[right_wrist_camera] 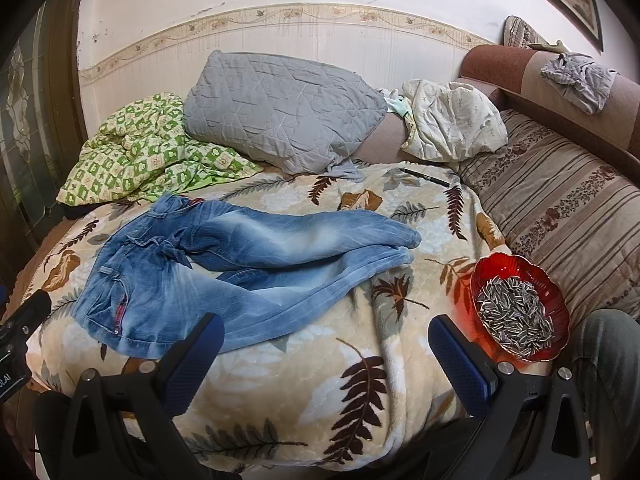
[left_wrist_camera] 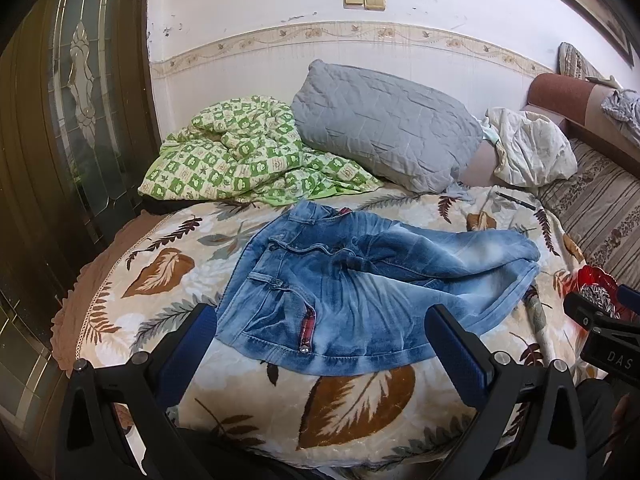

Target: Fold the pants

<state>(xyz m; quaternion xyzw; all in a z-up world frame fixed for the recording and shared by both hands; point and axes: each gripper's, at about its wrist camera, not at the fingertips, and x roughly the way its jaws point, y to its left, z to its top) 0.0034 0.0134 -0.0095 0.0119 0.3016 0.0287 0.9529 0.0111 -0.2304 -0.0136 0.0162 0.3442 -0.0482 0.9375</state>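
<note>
Faded blue jeans (left_wrist_camera: 360, 276) (right_wrist_camera: 224, 264) lie spread on a leaf-patterned blanket (left_wrist_camera: 352, 400) (right_wrist_camera: 304, 392). Their waistband is toward the near left and both legs run to the right, lying close beside each other. My left gripper (left_wrist_camera: 324, 340) hovers open just in front of the waistband, holding nothing. My right gripper (right_wrist_camera: 326, 350) is open over the blanket, near the lower leg, with nothing between its fingers. Part of the right gripper (left_wrist_camera: 604, 336) shows at the right edge of the left wrist view.
A red glass bowl of sunflower seeds (right_wrist_camera: 520, 312) sits at the blanket's near right. A grey pillow (right_wrist_camera: 280, 112), a green checked quilt (right_wrist_camera: 136, 152) and a white bundle (right_wrist_camera: 452, 120) lie behind. A black pen (right_wrist_camera: 426, 177) rests near the striped sofa seat (right_wrist_camera: 560, 208). A door (left_wrist_camera: 68, 120) stands left.
</note>
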